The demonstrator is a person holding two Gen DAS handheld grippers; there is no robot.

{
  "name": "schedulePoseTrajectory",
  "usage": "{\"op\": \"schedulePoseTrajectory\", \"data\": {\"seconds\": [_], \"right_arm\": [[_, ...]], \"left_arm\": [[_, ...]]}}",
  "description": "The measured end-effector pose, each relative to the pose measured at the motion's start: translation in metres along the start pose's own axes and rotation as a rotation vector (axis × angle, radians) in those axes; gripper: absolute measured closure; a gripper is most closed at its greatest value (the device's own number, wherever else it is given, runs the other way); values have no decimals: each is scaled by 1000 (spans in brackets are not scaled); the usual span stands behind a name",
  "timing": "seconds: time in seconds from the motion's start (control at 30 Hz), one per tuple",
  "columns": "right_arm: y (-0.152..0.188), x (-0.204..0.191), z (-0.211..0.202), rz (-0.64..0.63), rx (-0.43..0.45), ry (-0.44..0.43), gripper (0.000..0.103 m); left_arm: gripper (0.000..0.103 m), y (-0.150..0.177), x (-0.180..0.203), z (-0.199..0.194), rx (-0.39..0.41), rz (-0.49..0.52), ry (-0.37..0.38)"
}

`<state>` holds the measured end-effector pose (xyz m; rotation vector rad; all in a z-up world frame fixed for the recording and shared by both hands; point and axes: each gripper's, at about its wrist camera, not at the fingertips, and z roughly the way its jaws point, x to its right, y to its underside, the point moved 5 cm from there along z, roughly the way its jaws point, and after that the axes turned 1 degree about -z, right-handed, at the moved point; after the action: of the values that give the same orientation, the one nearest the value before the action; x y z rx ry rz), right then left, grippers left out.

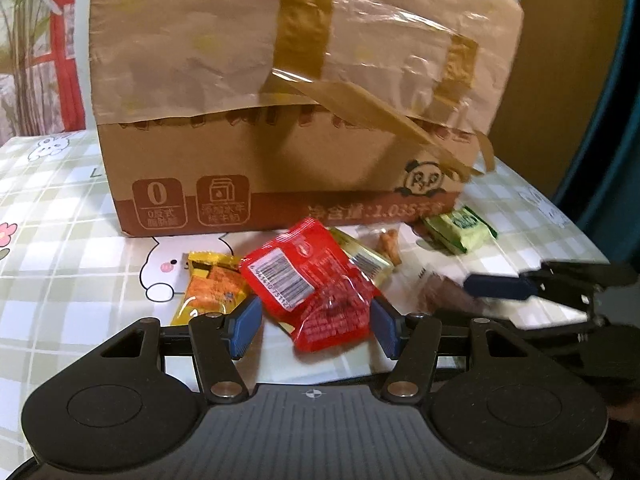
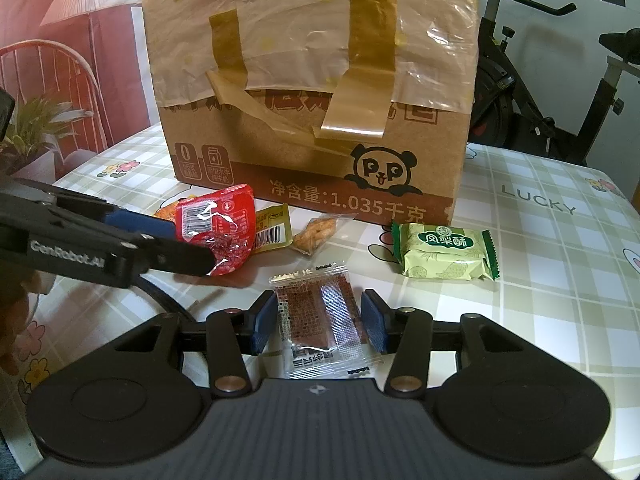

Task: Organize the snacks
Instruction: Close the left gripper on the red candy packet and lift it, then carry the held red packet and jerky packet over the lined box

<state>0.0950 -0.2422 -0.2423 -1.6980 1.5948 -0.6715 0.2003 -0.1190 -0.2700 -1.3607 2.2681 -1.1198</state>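
A red snack packet (image 1: 316,284) lies on the table between the fingers of my left gripper (image 1: 314,322), which is open around it; it also shows in the right wrist view (image 2: 220,228). A clear packet with a brown snack (image 2: 324,316) lies between the fingers of my right gripper (image 2: 320,320), which is open around it. An orange-yellow packet (image 1: 212,288), a gold packet (image 2: 274,228), a small clear bag of sticks (image 2: 316,230) and a green pineapple-cake packet (image 2: 444,256) lie in front of the taped cardboard box (image 2: 316,92).
The table (image 2: 540,280) has a green checked cloth with cartoon prints. The box stands at the back middle. An exercise bike (image 2: 560,80) stands behind the table on the right. A red chair (image 2: 48,64) is at the left.
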Motion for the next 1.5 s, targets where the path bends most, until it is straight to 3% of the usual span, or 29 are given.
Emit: {"op": "schedulePoseTrajectory", "data": {"seconds": [0.37,0.5,0.6,1.5], "right_arm": [[0,0,0,0,0,-1,54],[0,0,0,-1,0,-1,54],[0,0,0,0,0,-1,54],[-2,0,-10,-1,8,15,56]], "left_arm": [[41,-4,1,17,17,29,-55],[67,-4,1,13,34,24,-32],[74,-3,2,5,53,37,-31],[76,-5,-20,-67,116,15,-30]]}}
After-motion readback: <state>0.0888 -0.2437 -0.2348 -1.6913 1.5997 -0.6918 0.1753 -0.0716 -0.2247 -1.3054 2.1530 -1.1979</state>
